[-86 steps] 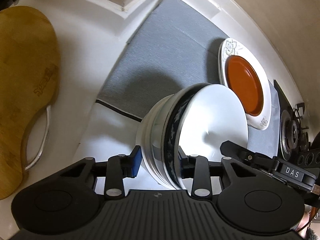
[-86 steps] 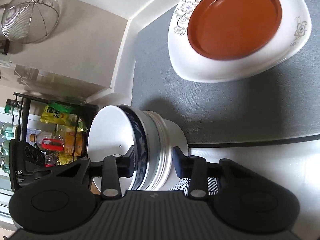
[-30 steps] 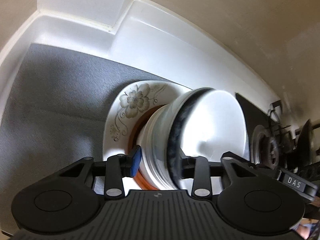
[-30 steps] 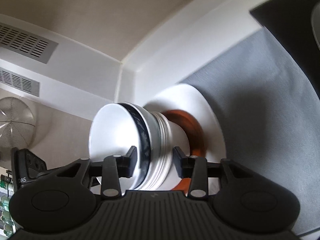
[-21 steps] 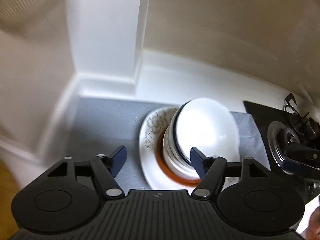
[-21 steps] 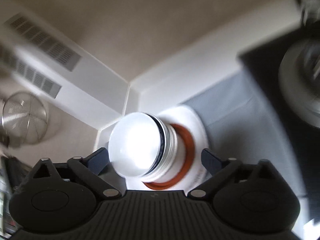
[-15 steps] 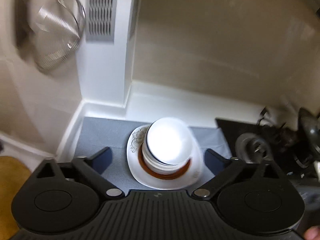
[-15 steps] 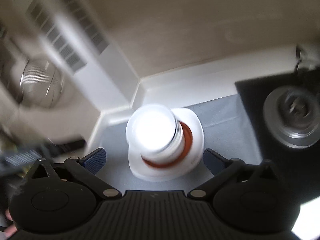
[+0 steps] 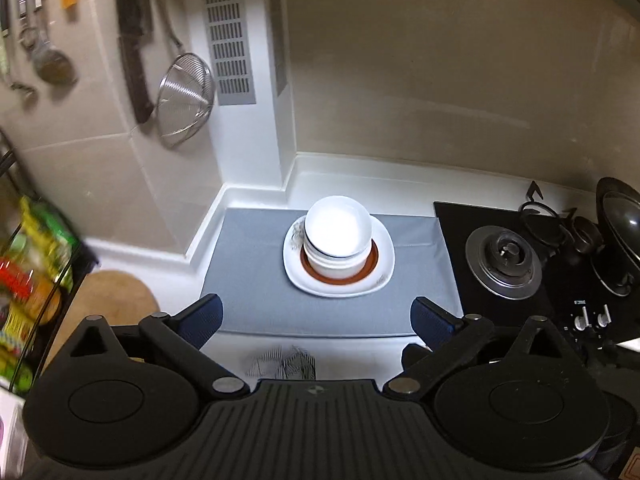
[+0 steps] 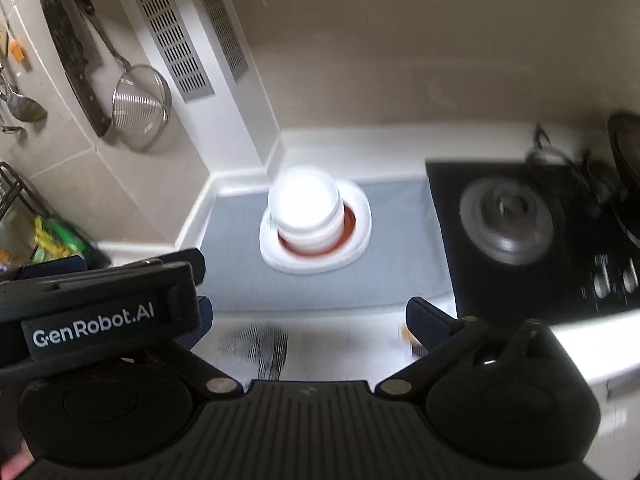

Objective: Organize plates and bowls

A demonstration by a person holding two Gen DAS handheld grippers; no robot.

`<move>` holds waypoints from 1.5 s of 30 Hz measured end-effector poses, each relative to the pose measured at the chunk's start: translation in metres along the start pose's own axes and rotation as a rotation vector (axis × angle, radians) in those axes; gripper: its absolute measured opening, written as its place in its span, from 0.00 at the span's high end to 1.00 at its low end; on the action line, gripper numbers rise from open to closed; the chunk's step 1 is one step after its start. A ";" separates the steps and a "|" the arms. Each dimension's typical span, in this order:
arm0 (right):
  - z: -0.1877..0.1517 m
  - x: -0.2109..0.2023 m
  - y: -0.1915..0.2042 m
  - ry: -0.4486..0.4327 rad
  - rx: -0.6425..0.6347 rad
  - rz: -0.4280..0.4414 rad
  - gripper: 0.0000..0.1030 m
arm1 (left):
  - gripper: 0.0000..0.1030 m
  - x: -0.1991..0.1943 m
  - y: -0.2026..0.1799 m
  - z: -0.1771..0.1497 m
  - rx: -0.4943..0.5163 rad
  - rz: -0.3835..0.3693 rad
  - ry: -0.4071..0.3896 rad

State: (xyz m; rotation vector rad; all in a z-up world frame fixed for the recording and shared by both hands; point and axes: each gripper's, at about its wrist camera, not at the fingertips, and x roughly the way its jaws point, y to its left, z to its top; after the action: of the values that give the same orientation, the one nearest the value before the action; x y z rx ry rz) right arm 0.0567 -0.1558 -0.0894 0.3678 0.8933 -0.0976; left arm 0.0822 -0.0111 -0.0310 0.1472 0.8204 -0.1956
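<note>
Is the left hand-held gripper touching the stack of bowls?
Apart. Left wrist view: the left hand-held gripper is open, with grey mat between it and the stack of bowls.

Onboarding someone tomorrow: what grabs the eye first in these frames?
The stack of white bowls on a brown dish, itself on a white flowered plate, centred on the grey mat. A steel mesh strainer hangs on the left wall; the black gas stove sits at right.

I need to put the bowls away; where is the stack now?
In the left wrist view, the bowl stack sits on the orange plate, mid grey mat, left of the stove.
</note>
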 end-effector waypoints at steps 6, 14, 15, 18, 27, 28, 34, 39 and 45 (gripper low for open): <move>-0.023 -0.028 -0.007 -0.004 -0.003 -0.020 0.00 | 0.03 -0.027 -0.015 -0.017 0.016 0.024 0.014; -0.037 -0.052 -0.015 -0.020 -0.015 -0.040 0.00 | 0.03 -0.049 -0.026 -0.030 0.024 0.041 0.009; -0.038 -0.055 -0.016 -0.021 -0.017 -0.042 0.00 | 0.03 -0.051 -0.026 -0.032 0.023 0.040 0.009; -0.041 -0.059 -0.018 -0.018 -0.018 -0.040 0.00 | 0.03 -0.056 -0.028 -0.035 0.021 0.041 0.010; -0.042 -0.067 -0.018 -0.023 -0.052 -0.034 0.00 | 0.03 -0.064 -0.031 -0.037 0.018 0.045 0.023; -0.041 -0.068 -0.019 -0.027 -0.053 -0.032 0.00 | 0.02 -0.064 -0.031 -0.036 0.018 0.044 0.023; -0.042 -0.066 -0.023 -0.024 -0.047 -0.015 0.00 | 0.02 -0.065 -0.034 -0.038 0.026 0.059 0.020; -0.041 -0.066 -0.026 -0.022 -0.049 -0.007 0.00 | 0.02 -0.066 -0.038 -0.038 0.024 0.067 0.018; -0.043 -0.069 -0.026 -0.029 -0.053 0.002 0.00 | 0.02 -0.070 -0.042 -0.040 0.025 0.081 0.014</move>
State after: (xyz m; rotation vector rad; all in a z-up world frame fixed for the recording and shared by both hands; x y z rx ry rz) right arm -0.0248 -0.1698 -0.0673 0.3172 0.8655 -0.0767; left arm -0.0029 -0.0355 -0.0086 0.2054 0.8250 -0.1286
